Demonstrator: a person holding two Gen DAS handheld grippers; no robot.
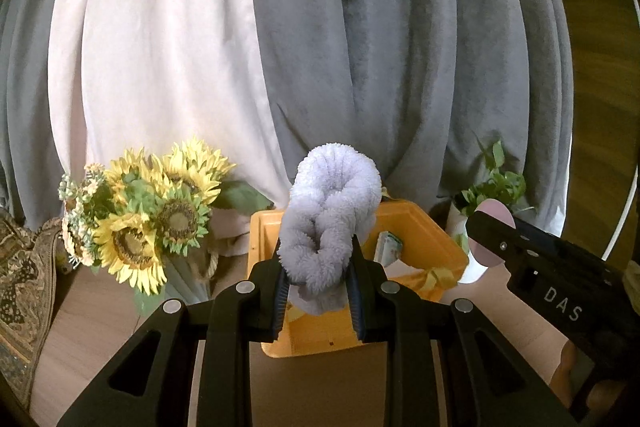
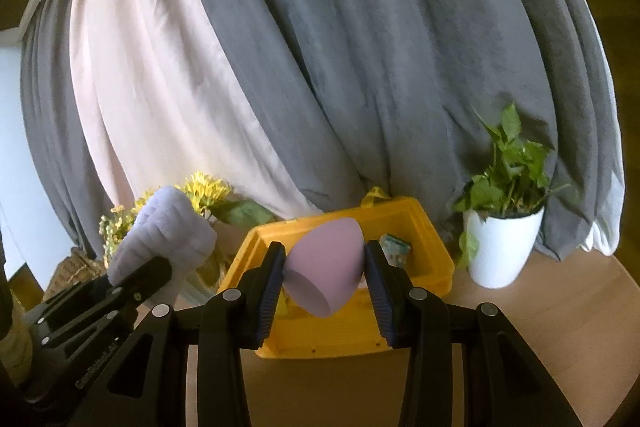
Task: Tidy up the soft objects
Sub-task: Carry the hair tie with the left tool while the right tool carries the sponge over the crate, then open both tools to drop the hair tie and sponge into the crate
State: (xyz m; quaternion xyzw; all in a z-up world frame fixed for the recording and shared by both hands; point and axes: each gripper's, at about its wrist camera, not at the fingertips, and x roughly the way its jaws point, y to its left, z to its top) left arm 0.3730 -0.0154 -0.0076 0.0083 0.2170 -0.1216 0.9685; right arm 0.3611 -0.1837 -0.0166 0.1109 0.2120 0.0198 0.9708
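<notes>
My left gripper [image 1: 319, 281] is shut on a fluffy lavender scrunchie [image 1: 330, 217], held up in front of the yellow bin [image 1: 432, 235]. In the right wrist view the same scrunchie [image 2: 170, 231] and the left gripper's body show at the left. Between the blue pads of my right gripper [image 2: 325, 267] sits a pink egg-shaped makeup sponge [image 2: 325, 267], gripped and hanging above the yellow bin [image 2: 420, 227]. The left wrist view shows that sponge [image 1: 490, 233] at the right, partly hidden by the right gripper's black finger. A small patterned item [image 2: 396, 249] lies inside the bin.
Sunflowers in a vase [image 1: 148, 219] stand left of the bin. A white pot with a green plant [image 2: 502, 247] stands to its right. Grey and pale pink curtains [image 2: 280, 67] hang close behind. A patterned cushion [image 1: 20, 275] lies at far left. All rest on a wooden table [image 2: 540, 327].
</notes>
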